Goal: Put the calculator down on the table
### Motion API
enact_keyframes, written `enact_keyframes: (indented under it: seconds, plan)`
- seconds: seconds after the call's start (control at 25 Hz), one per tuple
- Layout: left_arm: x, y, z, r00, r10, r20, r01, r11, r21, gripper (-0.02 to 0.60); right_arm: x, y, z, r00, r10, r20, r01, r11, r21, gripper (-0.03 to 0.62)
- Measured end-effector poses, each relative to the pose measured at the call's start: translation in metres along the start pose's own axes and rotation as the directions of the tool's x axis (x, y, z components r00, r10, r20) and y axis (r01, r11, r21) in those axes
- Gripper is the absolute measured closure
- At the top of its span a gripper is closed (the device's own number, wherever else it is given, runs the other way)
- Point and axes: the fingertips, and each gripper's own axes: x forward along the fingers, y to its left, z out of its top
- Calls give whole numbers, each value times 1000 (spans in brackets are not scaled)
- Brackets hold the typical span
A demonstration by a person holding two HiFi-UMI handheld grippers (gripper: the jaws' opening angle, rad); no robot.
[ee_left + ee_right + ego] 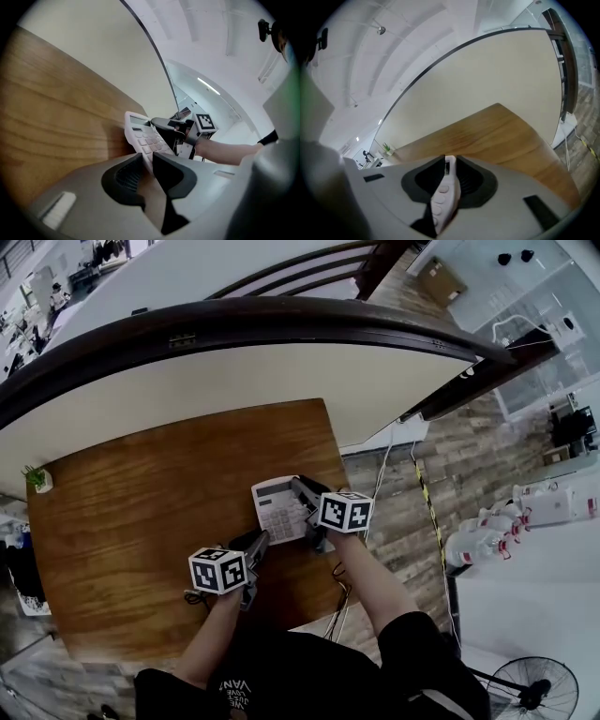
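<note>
Left tongs (259, 542) clamp the calculator (277, 507) at its near corner, right tongs (305, 491) its side edge; it hangs tilted over the right end of the table (141, 512). A potted plant (38, 478) stands well apart.

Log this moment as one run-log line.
left gripper: shut on calculator | right gripper: shut on calculator | calculator: over table, contact unclear

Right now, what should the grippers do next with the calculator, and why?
Probably lower the calculator flat onto the table before opening. The left gripper and right gripper both clamp it, and it looks tilted above the wood.
</note>
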Motion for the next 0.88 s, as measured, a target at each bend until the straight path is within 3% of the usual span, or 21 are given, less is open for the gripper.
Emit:
enact_keyframes:
  seconds: [0.16,0.44,0.64,0.88]
  plan:
    - [5,1,-3,997,17,-74,-15,999,31,508,4,-5,-4,1000,-17,-15,17,1000,0,540]
    - [11,1,-7,989,57,-138,-43,993,107,511,6,-10,-6,998,-65,-3,65,998,-11,540]
    - [14,2,-10,973,103,-205,-65,981,181,512,5,-7,-3,995,-99,21,99,995,-27,537]
    - [13,6,-7,970,152,-191,-102,964,246,512,2,-6,-4,991,-126,47,127,992,-8,531]
